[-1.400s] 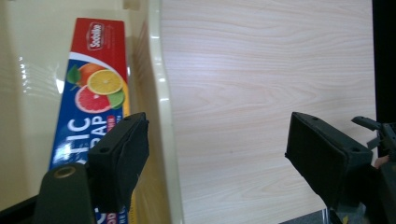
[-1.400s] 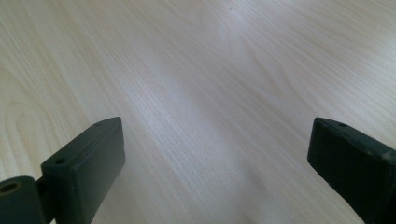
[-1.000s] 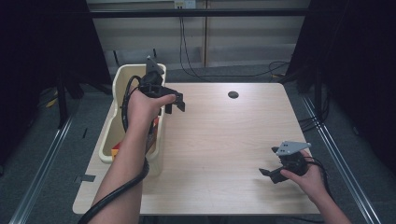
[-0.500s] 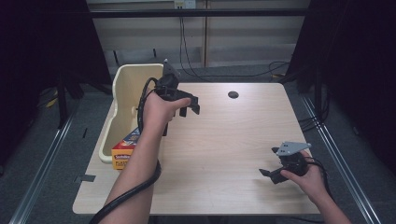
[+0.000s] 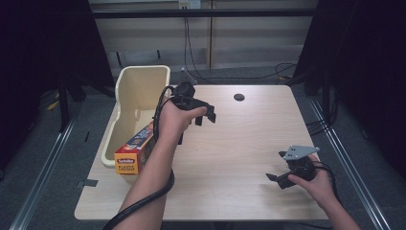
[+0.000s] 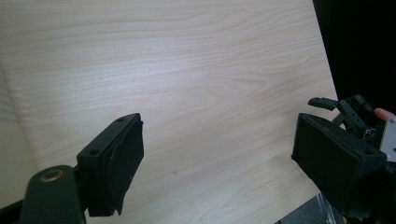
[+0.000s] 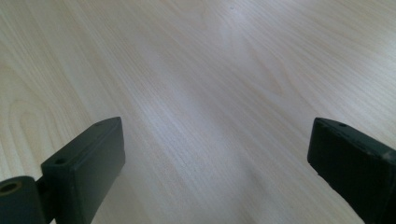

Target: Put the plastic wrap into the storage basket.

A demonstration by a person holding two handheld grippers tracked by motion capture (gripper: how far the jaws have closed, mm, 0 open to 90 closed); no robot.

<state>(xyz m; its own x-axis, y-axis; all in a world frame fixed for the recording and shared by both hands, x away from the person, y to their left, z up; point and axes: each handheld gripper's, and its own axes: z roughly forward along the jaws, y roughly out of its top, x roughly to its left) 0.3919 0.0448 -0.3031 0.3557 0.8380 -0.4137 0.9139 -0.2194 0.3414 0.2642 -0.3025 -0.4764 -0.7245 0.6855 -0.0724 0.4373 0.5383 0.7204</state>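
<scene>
— So, what's in your left gripper [image 5: 205, 116]?
— Nothing. Its jaws stand wide apart, with bare wood between them in its own view. I'm holding it above the table [image 5: 239, 143], just right of the cream plastic bin [image 5: 139, 88].
— And the box?
— The orange-and-blue carton [image 5: 136, 147] lies tilted in the bin, its near end poking over the bin's front rim, just beside my left forearm. I'm not touching it.
— Your other hand?
— My right gripper [image 5: 276, 178] sits low at the table's near right corner, well apart from the bin, jaws wide and empty over plain wood. Its grey plate faces up.
— Anything else on the table?
— A dark round hole [image 5: 239, 97] near the far edge.
</scene>
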